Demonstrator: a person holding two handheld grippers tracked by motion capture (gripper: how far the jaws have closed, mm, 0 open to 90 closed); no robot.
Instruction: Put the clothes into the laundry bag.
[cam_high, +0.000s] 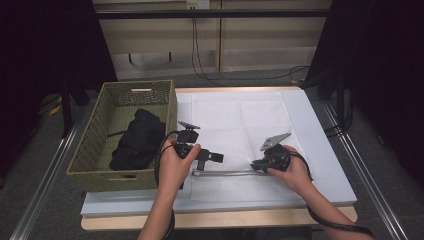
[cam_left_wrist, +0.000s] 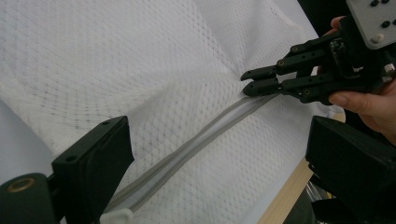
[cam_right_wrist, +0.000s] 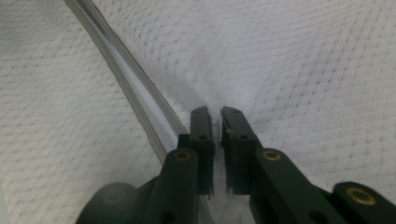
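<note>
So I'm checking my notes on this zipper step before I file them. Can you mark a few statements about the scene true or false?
1. The right claw is pinched shut on the white mesh bag beside its grey zipper. True.
2. The left claw is clamped on the zipper pull. False: its jaws stand open, with the zipper running between them untouched.
3. The wicker basket holds a black garment. True.
4. The basket sits to the right of the mesh bag in the high view. False: it sits to its left.
5. The mesh bag lies inside the basket. False: it lies spread flat on the table.
</note>
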